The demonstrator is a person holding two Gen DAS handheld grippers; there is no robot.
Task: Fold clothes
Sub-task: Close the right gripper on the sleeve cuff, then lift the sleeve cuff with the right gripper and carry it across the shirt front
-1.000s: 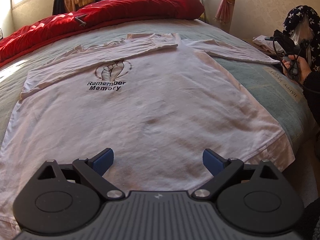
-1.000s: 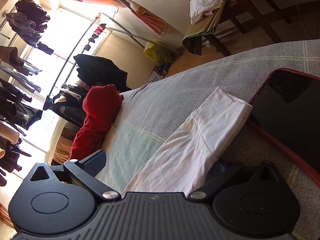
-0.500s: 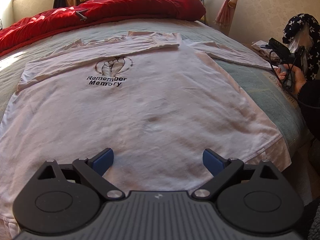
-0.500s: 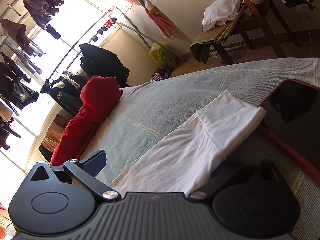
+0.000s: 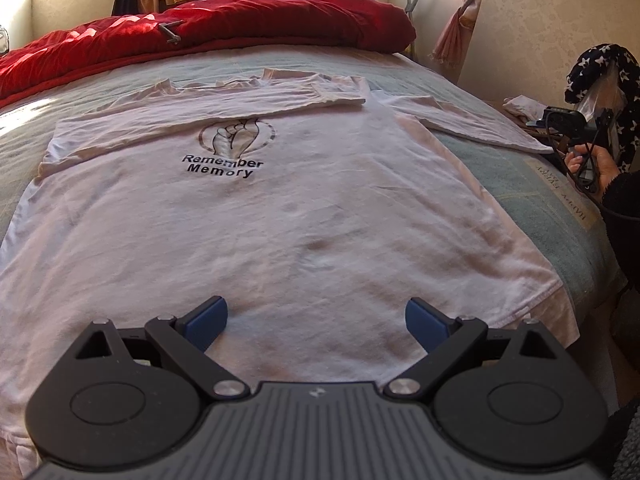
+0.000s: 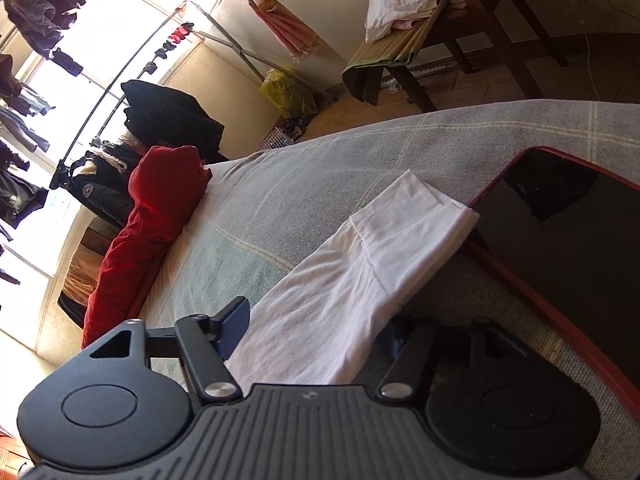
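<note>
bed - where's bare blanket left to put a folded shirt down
Bare blanket runs between the red duvet and the shirt collar, and a strip lies right of the shirt, below its outstretched sleeve. The middle is all shirt; a dark tablet crowds the sleeve cuff.

The right tongs (image 6: 316, 330) are closing: a second ago they stood wide apart, and now their blue pads (image 6: 232, 326) sit closer in around the white sleeve (image 6: 360, 276) at the lower middle of the right wrist view. In that view the sleeve's cuff now lies further right and lower, against the red-edged dark panel (image 6: 560, 248).
</note>
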